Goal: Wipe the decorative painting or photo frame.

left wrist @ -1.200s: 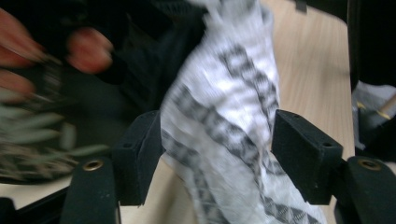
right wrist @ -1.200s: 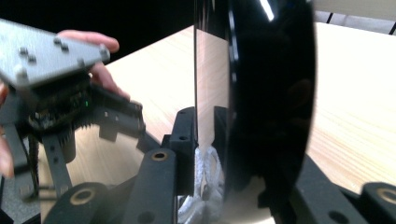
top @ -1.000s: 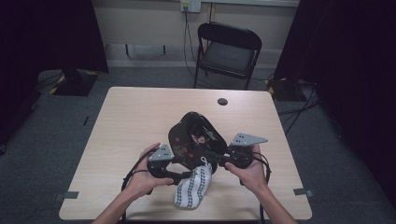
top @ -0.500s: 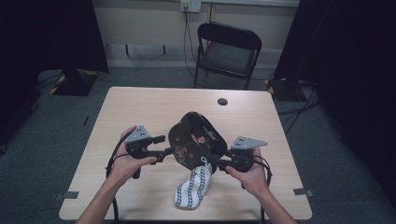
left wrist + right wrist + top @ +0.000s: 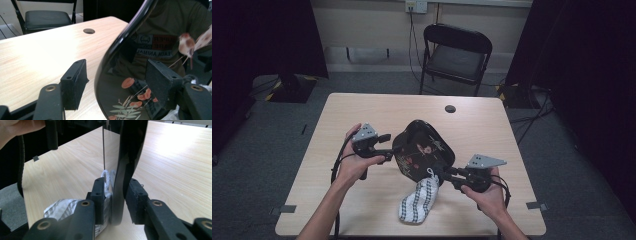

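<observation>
wooden table carries a black tray, raised on its edge. left gripper stands wide around its rim, not pressing. right gripper has just been closing and holds tray with cloth.

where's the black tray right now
In the high view the black tray sits mid-table between the left gripper and the right gripper, its near edge by the white cloth.

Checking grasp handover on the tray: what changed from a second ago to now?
The left gripper moved from the cloth out to the left, then came in on the black tray's left rim, jaws astride it with a gap showing. The right gripper has just been closing, with the tray's near rim and the cloth's end between its jaws. Tray tipped up, cloth, table unchanged.
</observation>
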